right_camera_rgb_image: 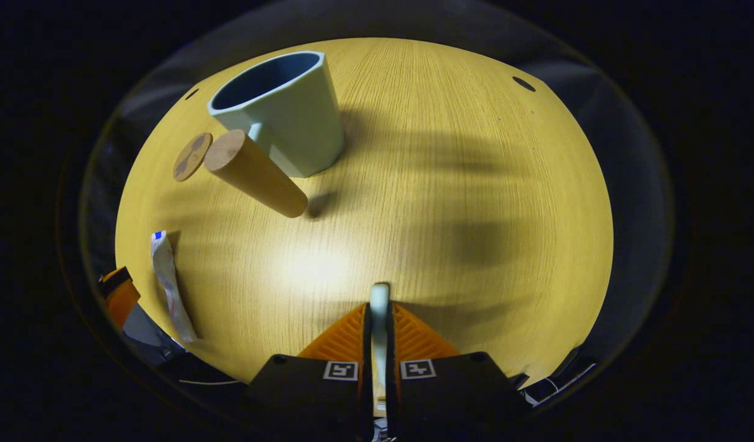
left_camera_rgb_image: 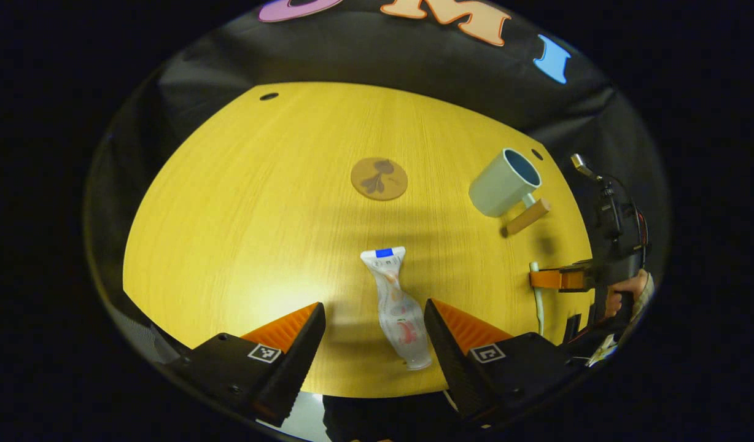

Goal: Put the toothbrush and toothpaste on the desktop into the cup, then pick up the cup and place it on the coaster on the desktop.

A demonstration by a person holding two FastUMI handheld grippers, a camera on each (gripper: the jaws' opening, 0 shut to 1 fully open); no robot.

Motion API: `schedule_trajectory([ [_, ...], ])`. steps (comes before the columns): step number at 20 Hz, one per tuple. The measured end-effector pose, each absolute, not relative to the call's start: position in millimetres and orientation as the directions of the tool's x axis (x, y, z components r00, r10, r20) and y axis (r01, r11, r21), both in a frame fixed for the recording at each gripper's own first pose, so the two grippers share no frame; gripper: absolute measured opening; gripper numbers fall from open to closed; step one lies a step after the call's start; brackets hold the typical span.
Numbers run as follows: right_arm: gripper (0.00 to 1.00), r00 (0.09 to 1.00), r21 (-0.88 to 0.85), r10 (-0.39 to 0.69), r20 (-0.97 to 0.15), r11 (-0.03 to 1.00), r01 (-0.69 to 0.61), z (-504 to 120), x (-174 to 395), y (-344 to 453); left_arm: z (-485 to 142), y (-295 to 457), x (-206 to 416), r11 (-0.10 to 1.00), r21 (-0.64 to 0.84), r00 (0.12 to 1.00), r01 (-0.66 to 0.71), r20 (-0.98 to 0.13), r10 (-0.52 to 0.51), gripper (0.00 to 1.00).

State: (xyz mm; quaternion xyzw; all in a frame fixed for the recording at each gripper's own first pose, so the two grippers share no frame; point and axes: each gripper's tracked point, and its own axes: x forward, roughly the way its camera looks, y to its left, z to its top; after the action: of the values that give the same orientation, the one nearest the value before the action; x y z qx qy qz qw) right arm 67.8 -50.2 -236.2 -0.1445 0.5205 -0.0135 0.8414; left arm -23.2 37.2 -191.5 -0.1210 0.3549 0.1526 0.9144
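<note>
Left tongs (left_camera_rgb_image: 374,325) hang wide apart over the near edge of the yellow wood-grain bench (left_camera_rgb_image: 242,202), and between their fingers lies the white plastic toothpaste tube (left_camera_rgb_image: 396,307) with its blue-marked crimped end pointing to 12 o'clock and its cap toward 6; neither finger touches it. Up at 12 o'clock from the tube, well apart, sits the round brown cork coaster (left_camera_rgb_image: 379,178) with a dark leaf print, flat on the bench. Swing to 2 o'clock and there's the pale green mug with a blue inside and a wooden peg handle (left_camera_rgb_image: 505,183), standing near the far right edge, handle toward the tongs. Down at 3 o'clock the right tongs (left_camera_rgb_image: 540,279), held in a person's hand (left_camera_rgb_image: 622,294), are closed on the slim white toothbrush (left_camera_rgb_image: 538,301) just beside the bench's right edge.

Over to the right gripper view: the tube (right_camera_rgb_image: 170,285) lies at 9 o'clock, the coaster (right_camera_rgb_image: 192,156) at 10, the mug (right_camera_rgb_image: 285,110) at 11 with its handle sticking out toward the camera. Dead centre at 6 o'clock, the right tongs (right_camera_rgb_image: 379,331) are narrow, both fingers pressing the toothbrush (right_camera_rgb_image: 379,307), its end poking forward.
</note>
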Motion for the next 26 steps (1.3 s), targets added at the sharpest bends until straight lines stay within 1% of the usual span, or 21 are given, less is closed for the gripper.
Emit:
schedule_trajectory([
  [1, 0.11, 0.458, -0.256, -0.172, -0.872, 0.958, -0.127, -235.9, 68.1, -50.6, -193.0, 32.5, -19.2, 0.916, -0.136, 0.686, -0.376, -0.706, 0.177, 0.95],
  [3, 0.11, 0.454, -0.251, -0.171, -0.874, 0.961, -0.120, -236.6, 67.4, -49.4, -197.4, 28.1, -10.7, 0.907, -0.155, 0.666, -0.392, -0.728, 0.164, 0.95],
  [6, 0.11, 0.462, -0.257, -0.167, -0.871, 0.956, -0.139, -236.2, 68.3, -49.2, -204.9, 34.0, -1.3, 0.904, -0.118, 0.618, -0.410, -0.765, 0.181, 0.95],
  [8, 0.11, 0.466, -0.261, -0.164, -0.869, 0.954, -0.150, -236.2, 68.6, -48.6, -208.5, 37.5, 7.0, 0.898, -0.111, 0.603, -0.427, -0.775, 0.191, 0.94],
  [9, 0.11, 0.467, -0.260, -0.164, -0.869, 0.954, -0.150, -235.9, 69.2, -48.7, -210.0, 39.7, 9.5, 0.895, -0.109, 0.594, -0.434, -0.781, 0.193, 0.96],
  [11, 0.11, 0.467, -0.259, -0.160, -0.870, 0.953, -0.155, -236.3, 68.8, -48.1, -213.8, 44.1, 12.8, 0.891, -0.098, 0.576, -0.444, -0.792, 0.200, 0.95],
  [14, 0.11, 0.468, -0.257, -0.156, -0.870, 0.953, -0.160, -236.1, 68.6, -48.2, -217.0, 47.9, 17.3, 0.887, -0.095, 0.565, -0.451, -0.800, 0.202, 0.86],
  [15, 0.10, 0.468, -0.259, -0.158, -0.869, 0.953, -0.160, -235.6, 68.8, -48.3, -218.1, 49.0, 17.6, 0.887, -0.091, 0.559, -0.452, -0.804, 0.202, 0.85],
  [18, 0.11, 0.473, -0.266, -0.161, -0.866, 0.950, -0.165, -235.4, 69.0, -47.8, -222.2, 52.4, 18.9, 0.886, -0.078, 0.538, -0.457, -0.818, 0.205, 0.79],
  [19, 0.11, 0.473, -0.267, -0.162, -0.866, 0.950, -0.164, -235.1, 69.1, -47.6, -222.5, 53.0, 20.0, 0.888, -0.077, 0.536, -0.453, -0.820, 0.202, 0.80],
  [20, 0.10, 0.473, -0.268, -0.162, -0.866, 0.949, -0.165, -235.6, 69.1, -47.7, -224.0, 53.2, 21.2, 0.889, -0.073, 0.531, -0.452, -0.823, 0.203, 0.71],
  [21, 0.10, 0.473, -0.269, -0.163, -0.866, 0.949, -0.165, -235.2, 69.1, -47.5, -225.0, 52.9, 21.6, 0.890, -0.070, 0.526, -0.450, -0.826, 0.201, 0.66],
  [22, 0.11, 0.474, -0.271, -0.164, -0.865, 0.948, -0.165, -235.5, 69.3, -47.2, -226.1, 52.5, 22.0, 0.892, -0.069, 0.521, -0.447, -0.831, 0.197, 0.59],
  [26, 0.10, 0.475, -0.271, -0.164, -0.865, 0.948, -0.166, -235.1, 69.3, -47.2, -228.3, 52.6, 23.8, 0.894, -0.060, 0.503, -0.443, -0.842, 0.193, 0.49],
])
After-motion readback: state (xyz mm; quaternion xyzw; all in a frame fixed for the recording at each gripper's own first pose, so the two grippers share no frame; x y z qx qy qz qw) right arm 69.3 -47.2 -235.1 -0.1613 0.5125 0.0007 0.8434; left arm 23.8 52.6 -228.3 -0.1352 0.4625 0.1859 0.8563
